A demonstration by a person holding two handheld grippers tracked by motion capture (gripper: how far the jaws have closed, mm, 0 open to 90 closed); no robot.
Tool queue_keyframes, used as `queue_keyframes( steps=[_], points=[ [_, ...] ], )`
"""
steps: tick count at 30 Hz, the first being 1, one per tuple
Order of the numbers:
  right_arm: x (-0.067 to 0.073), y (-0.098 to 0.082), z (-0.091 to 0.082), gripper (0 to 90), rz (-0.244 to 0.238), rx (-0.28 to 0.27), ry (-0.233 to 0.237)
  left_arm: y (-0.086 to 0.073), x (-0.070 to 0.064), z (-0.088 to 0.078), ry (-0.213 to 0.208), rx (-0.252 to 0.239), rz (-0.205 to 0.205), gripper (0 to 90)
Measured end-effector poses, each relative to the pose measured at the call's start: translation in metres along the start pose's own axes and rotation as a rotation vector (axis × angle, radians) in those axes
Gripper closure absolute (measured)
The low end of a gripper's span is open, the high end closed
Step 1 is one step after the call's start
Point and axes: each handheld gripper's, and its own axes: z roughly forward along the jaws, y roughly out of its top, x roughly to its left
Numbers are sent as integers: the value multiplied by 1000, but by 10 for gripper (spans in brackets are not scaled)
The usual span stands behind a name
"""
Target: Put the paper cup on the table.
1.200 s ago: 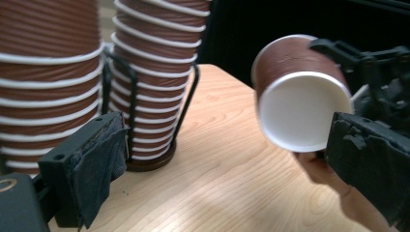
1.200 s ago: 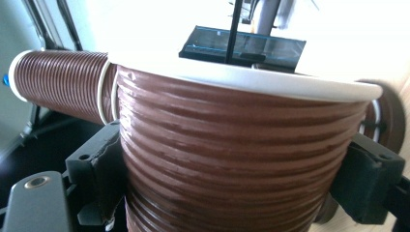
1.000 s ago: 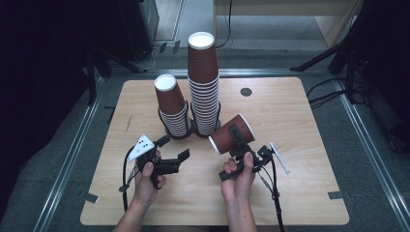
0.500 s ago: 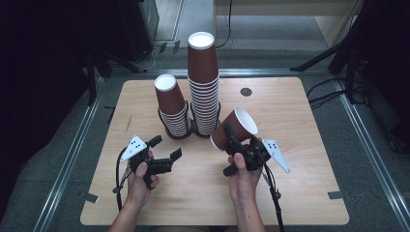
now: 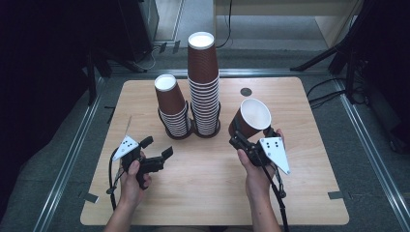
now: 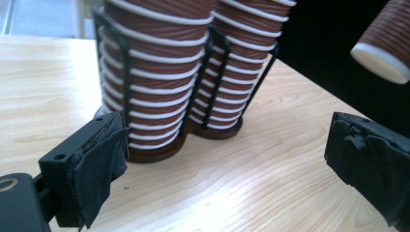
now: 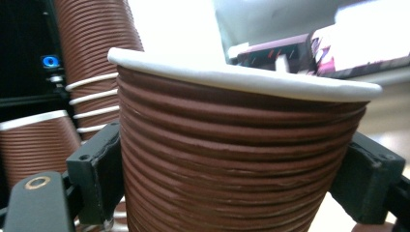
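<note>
Two stacks of upturned brown ribbed paper cups stand in black wire holders at the table's middle: a short stack (image 5: 171, 104) (image 6: 154, 96) and a tall stack (image 5: 203, 82) (image 6: 241, 58). To the right of the stacks, my right gripper (image 5: 241, 135) (image 7: 232, 183) is shut on a single brown cup (image 5: 251, 118) (image 7: 232, 159). It holds the cup above the table with the white mouth tilted up; a jaw presses each side. My left gripper (image 5: 156, 147) (image 6: 217, 164) is open and holds nothing, low over the table, pointing at the stacks' bases. The held cup (image 6: 384, 41) shows at the left gripper view's upper right.
The wooden table (image 5: 300, 193) has bare room in front of and beside the stacks. A small black round disc (image 5: 246, 91) lies on it behind the held cup. Metal rails and dark floor with cables border the table.
The right hand has lifted the cup and turned its mouth upward and toward the camera. The left hand has shifted a little to the left, its jaws still open.
</note>
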Motion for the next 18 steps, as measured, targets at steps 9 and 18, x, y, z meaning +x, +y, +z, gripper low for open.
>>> queue_keyframes(
  steps=[9,18],
  points=[
    [-10,3,5,131,-119,16,-24,-5,16,-9,46,11,-21,17],
    [-16,3,15,123,-180,37,-36,-16,37,-23,145,-9,-36,17]
  ],
)
